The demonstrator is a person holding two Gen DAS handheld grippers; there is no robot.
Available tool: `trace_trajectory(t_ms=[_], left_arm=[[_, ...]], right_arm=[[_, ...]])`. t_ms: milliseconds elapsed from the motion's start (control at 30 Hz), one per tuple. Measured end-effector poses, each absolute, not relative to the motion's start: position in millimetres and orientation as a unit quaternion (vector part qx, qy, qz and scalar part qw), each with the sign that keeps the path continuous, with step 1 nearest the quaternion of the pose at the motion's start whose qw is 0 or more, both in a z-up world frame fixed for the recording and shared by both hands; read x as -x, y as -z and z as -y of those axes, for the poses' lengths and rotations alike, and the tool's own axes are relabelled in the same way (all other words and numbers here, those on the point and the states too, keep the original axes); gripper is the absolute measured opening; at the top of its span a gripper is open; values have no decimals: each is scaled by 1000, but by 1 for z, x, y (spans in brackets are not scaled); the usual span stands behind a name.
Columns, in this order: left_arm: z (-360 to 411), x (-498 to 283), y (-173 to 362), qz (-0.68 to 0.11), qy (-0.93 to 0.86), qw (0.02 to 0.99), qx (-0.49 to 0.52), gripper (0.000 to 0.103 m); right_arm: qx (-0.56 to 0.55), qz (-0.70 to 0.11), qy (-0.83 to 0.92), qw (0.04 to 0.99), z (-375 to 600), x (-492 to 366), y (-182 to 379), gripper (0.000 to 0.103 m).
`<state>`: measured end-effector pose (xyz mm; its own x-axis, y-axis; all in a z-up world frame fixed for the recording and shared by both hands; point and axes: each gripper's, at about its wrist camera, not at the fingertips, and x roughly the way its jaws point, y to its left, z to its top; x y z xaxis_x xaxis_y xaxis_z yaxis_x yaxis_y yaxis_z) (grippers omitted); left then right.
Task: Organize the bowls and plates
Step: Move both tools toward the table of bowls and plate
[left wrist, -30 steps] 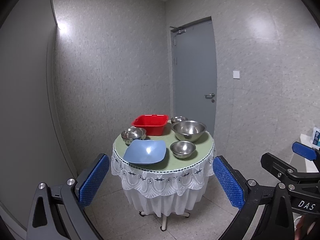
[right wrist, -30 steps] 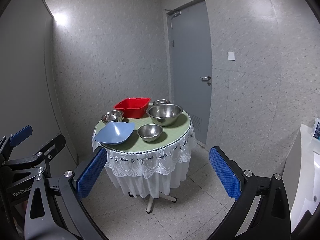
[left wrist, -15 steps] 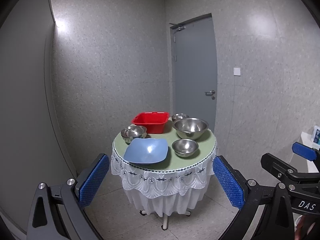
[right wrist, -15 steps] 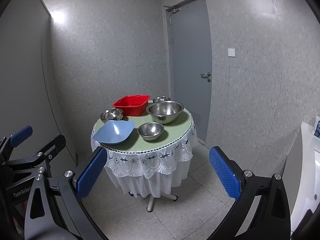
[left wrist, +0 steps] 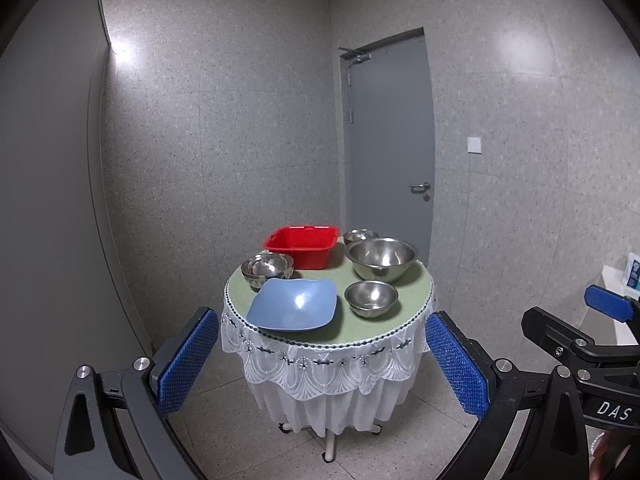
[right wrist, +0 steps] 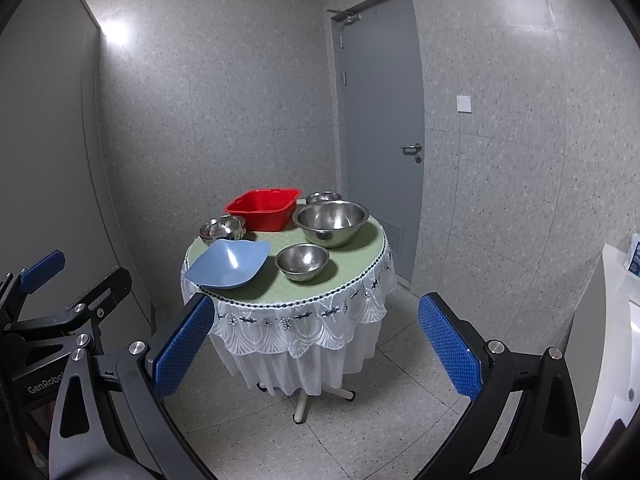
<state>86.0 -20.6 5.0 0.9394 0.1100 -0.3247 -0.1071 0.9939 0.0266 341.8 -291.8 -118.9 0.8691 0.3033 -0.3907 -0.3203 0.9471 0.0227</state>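
A round table [left wrist: 412, 312] with a green top and white lace cloth stands ahead. On it are a blue square plate [left wrist: 294, 309] at the front left, a small steel bowl [left wrist: 371, 298], a large steel bowl [left wrist: 381, 259], stacked steel bowls [left wrist: 267, 267], another small steel bowl [left wrist: 359, 236] at the back, and a red tub [left wrist: 302, 246]. The same things show in the right wrist view: plate [right wrist: 229, 263], small bowl [right wrist: 302, 262], large bowl [right wrist: 331, 223], tub [right wrist: 263, 208]. My left gripper [left wrist: 322, 360] and right gripper [right wrist: 316, 346] are both open and empty, well short of the table.
A grey door [left wrist: 390, 148] is behind the table on the right. Grey speckled walls close in at the back and left. A white counter edge [right wrist: 600, 320] stands at the far right. The floor is tiled.
Both grippers have risen and tilted slightly, so the table sits lower and a little nearer in view. Nothing on the table has moved.
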Motion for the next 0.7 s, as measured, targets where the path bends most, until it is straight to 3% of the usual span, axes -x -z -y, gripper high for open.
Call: trace_trajectory(t_ms=[700], left_arm=[[20,-87,-12,-168,-59,984,-6,102]], right_arm=[[21,-203,-162,965,291,-345,117,103]])
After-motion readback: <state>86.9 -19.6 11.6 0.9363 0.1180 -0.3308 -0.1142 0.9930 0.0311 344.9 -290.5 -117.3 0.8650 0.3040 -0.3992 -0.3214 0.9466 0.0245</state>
